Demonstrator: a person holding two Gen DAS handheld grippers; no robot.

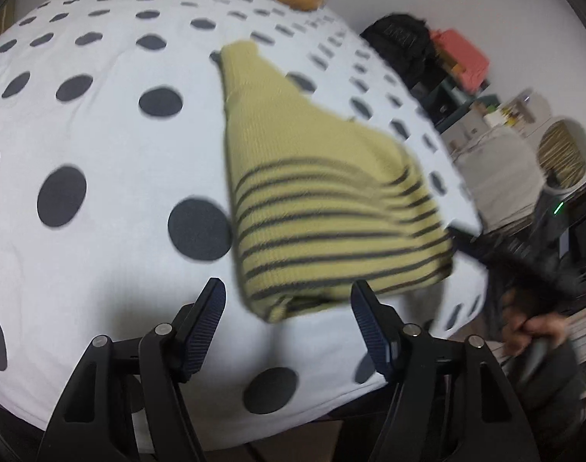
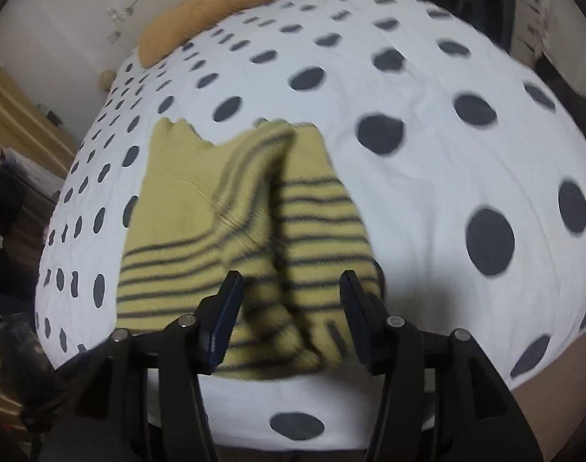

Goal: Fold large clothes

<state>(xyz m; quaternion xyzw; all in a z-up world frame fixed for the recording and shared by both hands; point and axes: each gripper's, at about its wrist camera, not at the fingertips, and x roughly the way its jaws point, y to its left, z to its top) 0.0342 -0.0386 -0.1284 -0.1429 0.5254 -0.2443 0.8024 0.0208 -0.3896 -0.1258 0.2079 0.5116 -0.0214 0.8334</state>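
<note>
Here both hand-held grippers tilt down over folded sweater (image 1: 331,208) on bed (image 1: 100,146) — jaws apart, nothing grasped.

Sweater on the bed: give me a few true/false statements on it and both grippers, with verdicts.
1. The sweater is yellow with dark stripes. True.
2. The bed cover is plain white. False: it is white with dark polka dots.
3. The left gripper is clamped on the sweater. False: its jaws stand open, with the sweater's near edge lying in front of them, unpinched.
4. The right gripper is open, with folded sweater lying between its fingers. True.
5. An orange-brown pillow lies at the far end of the bed. True.
6. The sweater is spread out flat in a single layer. False: it is folded over itself in layers.
</note>
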